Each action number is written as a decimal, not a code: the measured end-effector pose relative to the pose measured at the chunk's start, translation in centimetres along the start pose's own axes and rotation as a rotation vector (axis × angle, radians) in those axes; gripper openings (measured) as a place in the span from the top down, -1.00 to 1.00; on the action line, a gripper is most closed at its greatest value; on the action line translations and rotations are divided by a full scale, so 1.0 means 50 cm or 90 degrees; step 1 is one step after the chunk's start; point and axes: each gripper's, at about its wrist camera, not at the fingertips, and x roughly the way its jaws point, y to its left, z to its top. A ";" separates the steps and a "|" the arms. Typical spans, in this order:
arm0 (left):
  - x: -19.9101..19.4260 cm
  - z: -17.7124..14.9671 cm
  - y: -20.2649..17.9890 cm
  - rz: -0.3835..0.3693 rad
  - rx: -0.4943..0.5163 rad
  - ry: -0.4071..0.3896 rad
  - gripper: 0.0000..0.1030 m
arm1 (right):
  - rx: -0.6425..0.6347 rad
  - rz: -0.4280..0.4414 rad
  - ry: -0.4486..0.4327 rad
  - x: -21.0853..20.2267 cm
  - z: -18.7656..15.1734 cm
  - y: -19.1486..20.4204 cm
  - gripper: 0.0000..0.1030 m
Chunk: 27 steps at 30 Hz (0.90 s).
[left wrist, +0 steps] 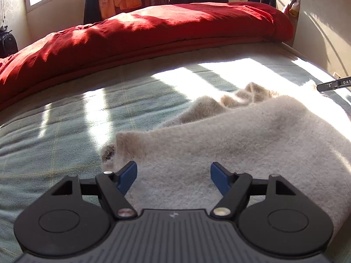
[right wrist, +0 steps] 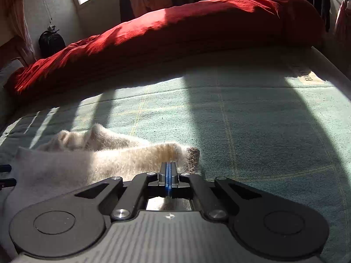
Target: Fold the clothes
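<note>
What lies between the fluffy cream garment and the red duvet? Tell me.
Only bare green bedcover, striped with sun and shadow, lies between the cream garment and the red duvet. Both wrist views show this.

The cream sweater (left wrist: 252, 135) under the left gripper (left wrist: 173, 176) is looking super fuzzy, like brushed wool. Both grippers are showing matt black plastic with shiny metal rivets (left wrist: 221, 210) and smooth blue pads (left wrist: 128, 176). The bed cover (right wrist: 252, 120) ahead of the right gripper (right wrist: 167, 167) is looking coarse-woven, and the red duvet (left wrist: 153, 30) beyond it is looking like soft crumpled cotton.
</note>
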 end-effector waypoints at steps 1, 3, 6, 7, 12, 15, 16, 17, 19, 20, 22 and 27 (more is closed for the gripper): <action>0.004 0.006 0.000 -0.001 0.004 -0.004 -0.46 | -0.013 0.001 -0.003 0.002 0.005 0.007 0.89; 0.024 0.014 0.006 0.002 -0.001 0.006 -0.46 | -0.034 -0.011 0.003 0.019 0.014 0.017 0.88; 0.064 0.008 0.024 0.021 -0.028 0.038 -0.51 | -0.006 -0.020 0.035 0.063 0.021 -0.007 0.98; 0.065 0.009 0.025 0.028 -0.027 0.040 -0.51 | 0.004 -0.021 0.037 0.070 0.025 -0.012 1.00; 0.035 0.024 0.017 0.076 0.018 0.055 -0.48 | -0.028 -0.059 0.028 0.027 0.046 0.005 0.88; -0.013 0.028 0.012 0.088 0.045 0.045 -0.46 | -0.072 -0.093 0.029 -0.027 0.059 0.014 0.55; -0.034 0.029 0.008 0.086 0.054 0.039 -0.46 | -0.084 -0.098 0.028 -0.048 0.063 0.016 0.55; -0.056 0.029 0.001 0.083 0.066 0.031 -0.47 | -0.096 -0.102 0.027 -0.071 0.066 0.017 0.54; -0.104 0.028 -0.026 0.081 0.113 0.014 -0.47 | -0.139 -0.125 0.026 -0.115 0.066 0.027 0.49; -0.125 0.026 -0.041 0.080 0.142 0.009 -0.47 | -0.164 -0.137 0.028 -0.138 0.064 0.032 0.38; -0.169 0.018 -0.074 0.069 0.199 0.005 -0.48 | -0.204 -0.154 0.033 -0.183 0.057 0.042 0.35; -0.264 -0.022 -0.158 0.046 0.335 -0.001 -0.48 | -0.263 -0.139 0.055 -0.293 0.021 0.078 0.01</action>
